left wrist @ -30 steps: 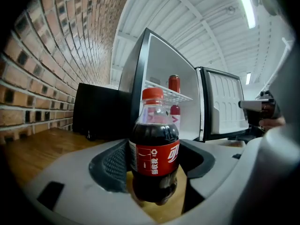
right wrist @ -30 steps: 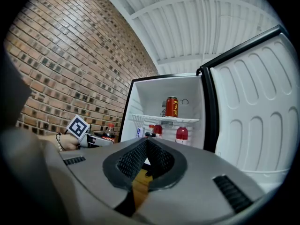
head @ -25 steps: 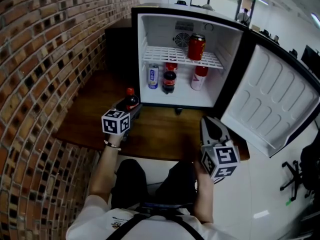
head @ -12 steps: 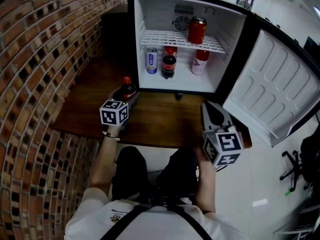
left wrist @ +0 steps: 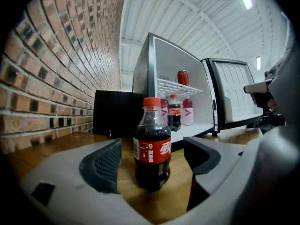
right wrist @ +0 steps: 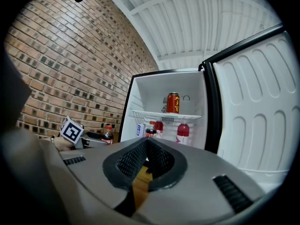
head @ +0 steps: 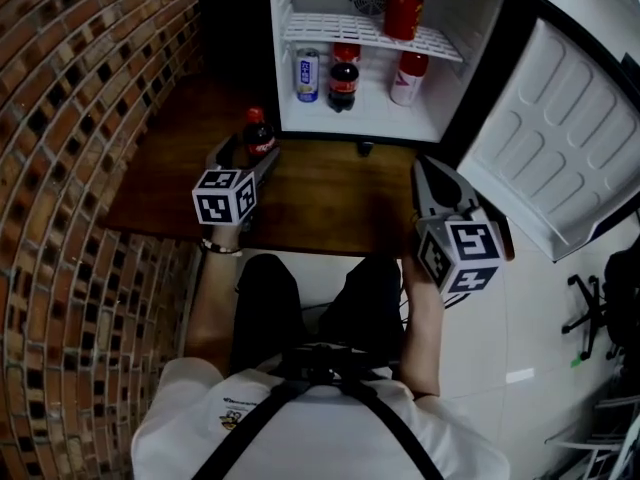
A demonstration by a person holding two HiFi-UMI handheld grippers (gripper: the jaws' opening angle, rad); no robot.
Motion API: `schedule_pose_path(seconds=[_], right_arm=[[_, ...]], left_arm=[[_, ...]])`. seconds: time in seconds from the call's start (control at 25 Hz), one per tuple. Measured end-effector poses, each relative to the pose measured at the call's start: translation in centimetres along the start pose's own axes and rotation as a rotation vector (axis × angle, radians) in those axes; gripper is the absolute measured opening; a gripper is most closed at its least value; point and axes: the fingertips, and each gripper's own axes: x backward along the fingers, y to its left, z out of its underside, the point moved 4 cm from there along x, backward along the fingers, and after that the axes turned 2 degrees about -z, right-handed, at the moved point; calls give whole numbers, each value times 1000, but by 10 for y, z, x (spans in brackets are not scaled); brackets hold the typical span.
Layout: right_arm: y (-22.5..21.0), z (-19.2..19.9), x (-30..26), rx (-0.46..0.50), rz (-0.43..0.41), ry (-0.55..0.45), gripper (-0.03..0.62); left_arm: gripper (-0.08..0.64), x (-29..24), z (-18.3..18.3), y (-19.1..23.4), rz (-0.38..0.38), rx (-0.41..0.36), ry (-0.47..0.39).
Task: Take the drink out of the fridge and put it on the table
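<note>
A small cola bottle [head: 259, 134] [left wrist: 152, 144] with a red cap and red label stands upright on the wooden table [head: 330, 203], left of the open fridge [head: 385, 118]. My left gripper [head: 250, 148] [left wrist: 152, 159] has a jaw on each side of it. The jaws are opening, and a gap shows between each pad and the bottle. My right gripper [head: 428, 173] [right wrist: 146, 144] hovers over the table's right end, shut and empty. Its tips point at the fridge.
The fridge holds a red can [head: 403, 13] on the wire shelf, and below it a blue-white can [head: 308, 75], a cola bottle [head: 343, 83] and a pink bottle [head: 408, 73]. Its door [head: 560, 138] swings out to the right. A brick wall [head: 70, 168] runs along the left. A black box [left wrist: 115, 114] stands beside the fridge.
The left jaws have spread away from the cola bottle, which now stands free on the table. The head view has tipped further down. The right gripper has barely moved.
</note>
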Motion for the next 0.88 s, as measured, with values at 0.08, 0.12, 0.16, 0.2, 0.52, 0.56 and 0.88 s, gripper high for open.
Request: schedule_pose_path(seconds=[0.08,0.12,0.16,0.2,0.52,0.56,0.88], right_arm=[[-2,2,-3,-3,3,5,17],[-2,3,-3,-4,5,5,17],[-3,3,-3,-5,8,3,17],[-4,3,-2,-5,11,1,17],[-4,-3,2,10,34,-20,17],[-4,-4,2,11,36,-19,17],[-5,3,3,7,37,6,17]], left_arm=[[413,24,-8,-5,-27,-10,-12],[408,37,-14,-9,-34,-8,-36],[381,49,-21,-15,-35,-7,-68],[333,59,-28,-22,-26,-14,-101],[0,61,-46,-100,194,-71,-115],[0,57,-42,-109,218,-66,-98],[0,37,-25,-150,314,-8,-48]])
